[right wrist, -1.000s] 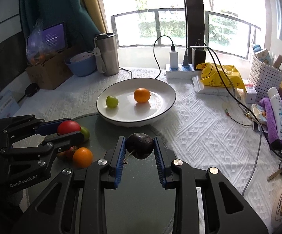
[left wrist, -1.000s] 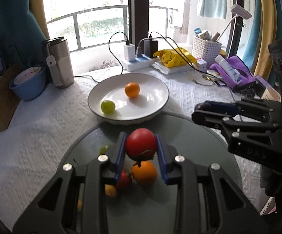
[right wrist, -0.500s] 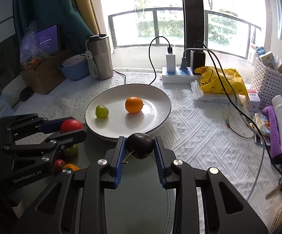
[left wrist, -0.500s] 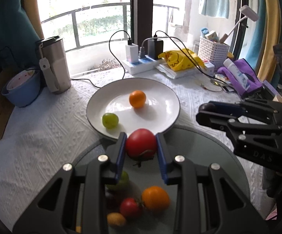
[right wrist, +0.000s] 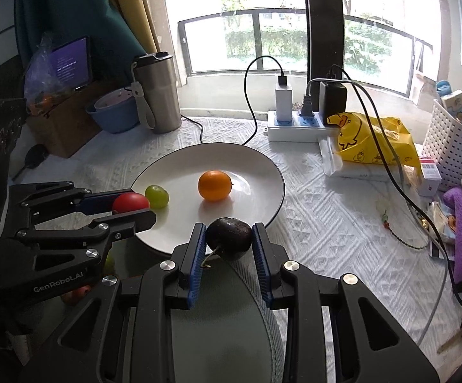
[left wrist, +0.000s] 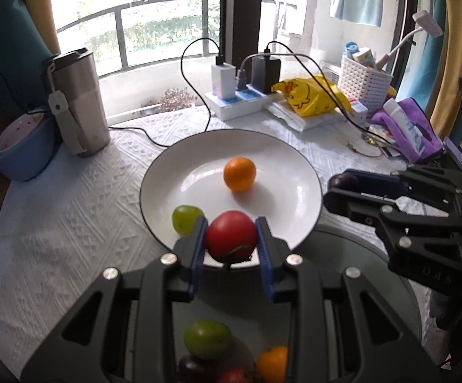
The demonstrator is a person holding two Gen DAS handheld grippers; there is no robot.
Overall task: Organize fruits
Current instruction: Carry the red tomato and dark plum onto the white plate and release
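Observation:
My left gripper (left wrist: pixel 231 239) is shut on a red tomato (left wrist: pixel 231 234) and holds it over the near rim of the white plate (left wrist: pixel 282 156). The plate holds an orange (left wrist: pixel 239 173) and a green fruit (left wrist: pixel 185 218). My right gripper (right wrist: pixel 228 239) is shut on a dark plum (right wrist: pixel 229 237) at the plate's near right rim (right wrist: pixel 272 172). In the right wrist view the left gripper (right wrist: pixel 128 209) with the tomato (right wrist: pixel 131 202) is beside the green fruit (right wrist: pixel 157 196). Several fruits (left wrist: pixel 207 338) lie on a dark round tray (left wrist: pixel 358 255) under the left gripper.
A steel tumbler (left wrist: pixel 77 99) and a blue bowl (left wrist: pixel 23 146) stand at the back left. A power strip with chargers (left wrist: pixel 240 99), a yellow bag (left wrist: pixel 307 95), a white basket (left wrist: pixel 363 83) and a purple cloth (left wrist: pixel 406 131) crowd the back right.
Both grippers have moved forward from over the dark tray to the near rim of the plate, each still holding its fruit.

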